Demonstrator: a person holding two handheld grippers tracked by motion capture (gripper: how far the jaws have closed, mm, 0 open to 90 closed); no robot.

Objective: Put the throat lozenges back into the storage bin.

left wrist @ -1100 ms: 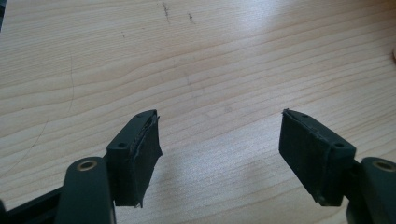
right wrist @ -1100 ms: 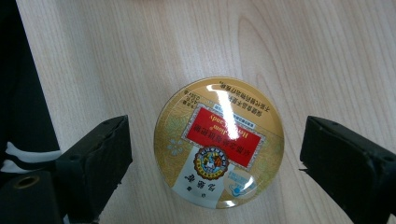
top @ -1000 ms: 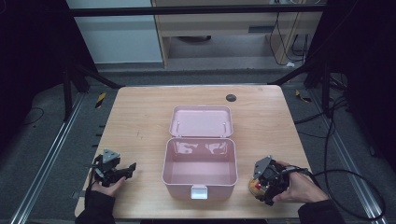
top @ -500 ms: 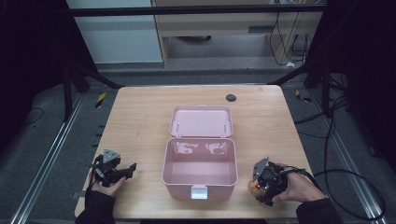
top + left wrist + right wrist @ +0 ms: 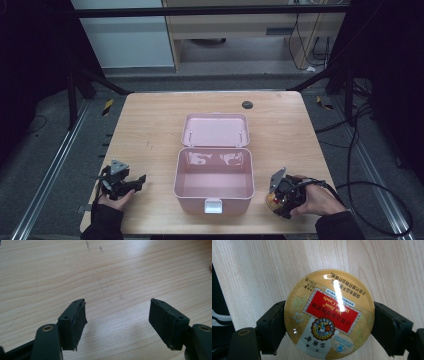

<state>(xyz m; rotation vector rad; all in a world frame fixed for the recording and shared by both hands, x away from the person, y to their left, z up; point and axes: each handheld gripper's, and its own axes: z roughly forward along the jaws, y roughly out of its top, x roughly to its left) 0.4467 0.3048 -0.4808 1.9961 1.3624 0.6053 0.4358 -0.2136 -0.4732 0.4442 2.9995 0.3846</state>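
Since the earlier frames we see little change: the right gripper [image 5: 278, 196] has drawn slightly toward the worktop's near edge with its tin, while the left gripper [image 5: 134, 182] and the box have stayed put.

From the high view, we find a pink box [image 5: 214, 172] at the middle of the wooden worktop [image 5: 150, 125], its lid thrown back flat toward the far side and its white latch facing the person. The inside looks bare. The left gripper rests near the front left corner, held in a hand [image 5: 112, 197], well apart from the box. The right gripper sits to the right of the box near the front edge, held by the other hand [image 5: 315, 197], with a small golden tin [image 5: 272, 201] at its tip. A dark round spot [image 5: 247, 104] lies near the far edge.

In the left gripper view, we see the two black jaws spread wide over bare wood, nothing between them (released, then).

In the right gripper view, the round tin [image 5: 329, 315] lies flat on the wood, gold with a red label and a domed, glossy lid (the print reads upside down to this camera). The jaws press its left and right sides, so the right gripper is grasping the tin.
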